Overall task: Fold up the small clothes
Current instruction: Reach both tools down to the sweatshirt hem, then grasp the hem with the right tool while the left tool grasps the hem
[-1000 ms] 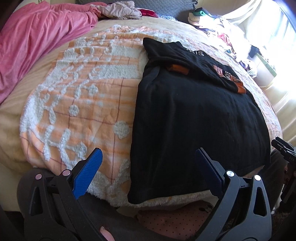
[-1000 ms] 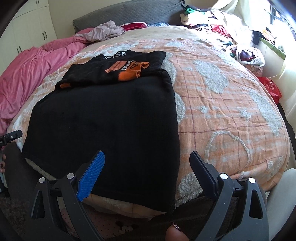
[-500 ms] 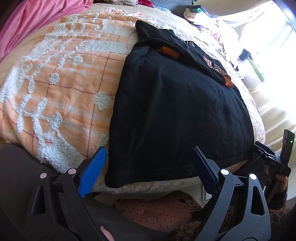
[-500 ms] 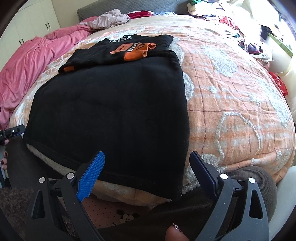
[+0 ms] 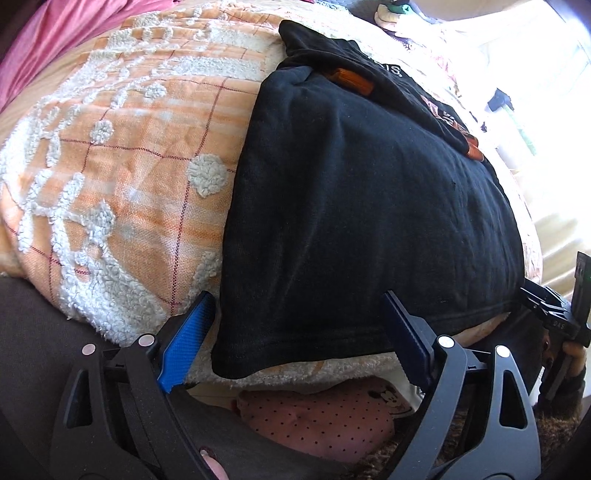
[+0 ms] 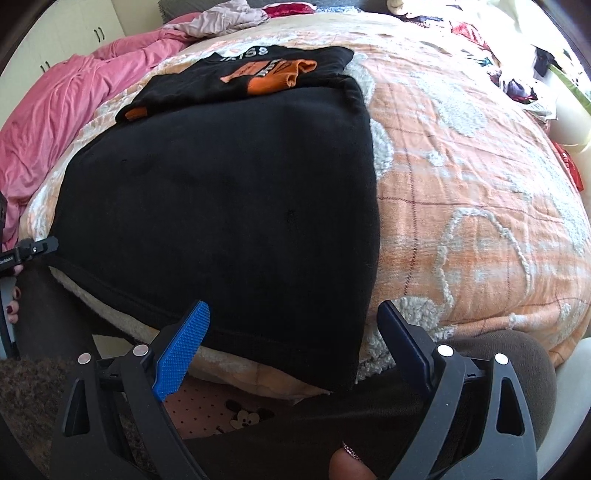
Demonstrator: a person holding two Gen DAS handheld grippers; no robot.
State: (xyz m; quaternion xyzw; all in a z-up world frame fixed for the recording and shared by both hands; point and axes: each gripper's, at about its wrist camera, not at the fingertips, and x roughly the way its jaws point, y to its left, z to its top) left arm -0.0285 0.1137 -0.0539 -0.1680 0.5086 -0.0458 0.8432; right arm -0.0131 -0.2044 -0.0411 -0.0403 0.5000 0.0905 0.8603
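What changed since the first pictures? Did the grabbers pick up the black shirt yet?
Not yet. Both grippers came closer to the black shirt's near corners. The left gripper narrowed slightly; the right gripper is closing, nothing gripped. The shirt stayed flat on the orange blanket.

Home bedroom, bed with orange tufted blanket (image 6: 461, 177), pink duvet (image 6: 66, 103), wardrobe doors (image 6: 85, 26), heaped clothes (image 6: 498, 48)

White block lettering runs along the far edge of the black garment (image 6: 221, 192); in the right wrist view it appears upside down and reads roughly "JAISS", the first characters uncertain. In the left wrist view only the tail "IS" is legible on the same garment (image 5: 369, 206). Printing on its orange patch (image 6: 273, 75) cannot be read. Small embossed lettering on the right gripper's (image 5: 557, 317) mount is too small to read.
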